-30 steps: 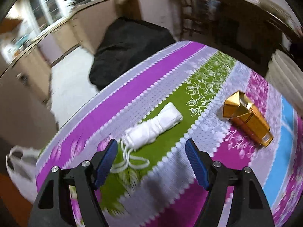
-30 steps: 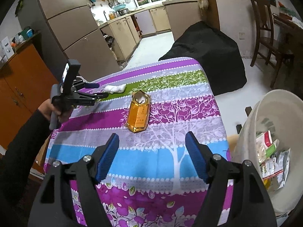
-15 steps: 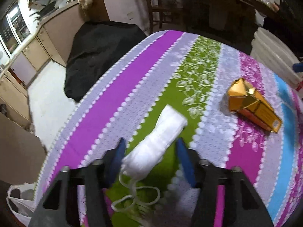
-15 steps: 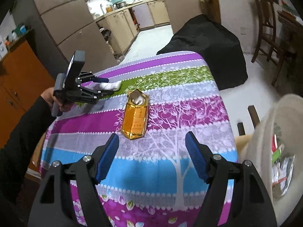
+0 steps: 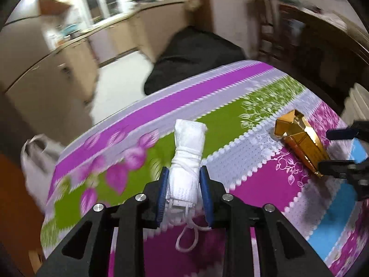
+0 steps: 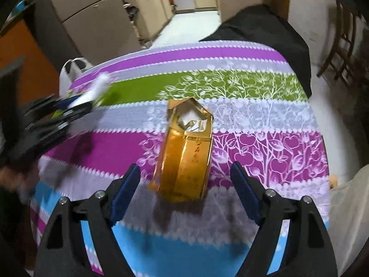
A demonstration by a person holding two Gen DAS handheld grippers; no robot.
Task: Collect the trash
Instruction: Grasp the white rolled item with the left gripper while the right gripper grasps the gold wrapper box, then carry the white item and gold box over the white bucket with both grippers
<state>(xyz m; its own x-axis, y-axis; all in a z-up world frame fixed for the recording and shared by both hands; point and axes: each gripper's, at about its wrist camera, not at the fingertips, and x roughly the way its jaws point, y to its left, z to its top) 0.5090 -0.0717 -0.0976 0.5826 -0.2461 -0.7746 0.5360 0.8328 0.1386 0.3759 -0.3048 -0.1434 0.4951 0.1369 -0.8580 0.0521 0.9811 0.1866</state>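
My left gripper (image 5: 184, 185) is shut on a rolled white face mask (image 5: 186, 159) and holds it above the striped tablecloth (image 5: 253, 184); its white strings dangle below. The mask also shows in the right wrist view (image 6: 96, 90), blurred, in the left gripper (image 6: 76, 106). A gold hexagonal box (image 6: 186, 152) with an open torn end lies on the purple stripe. My right gripper (image 6: 184, 182) is open with a finger on each side of the box's near end. The box also shows in the left wrist view (image 5: 299, 143), with the right gripper (image 5: 341, 147) around it.
A white plastic bag (image 6: 71, 71) hangs off the table's far left corner. A black covered object (image 6: 260, 30) stands behind the table. A wooden chair (image 6: 346, 41) is at the right. A white bin rim (image 6: 350, 196) shows at the right edge.
My left gripper closed on the rolled mask and lifted it off the cloth. My right gripper moved forward and down until its open fingers straddle the gold box.
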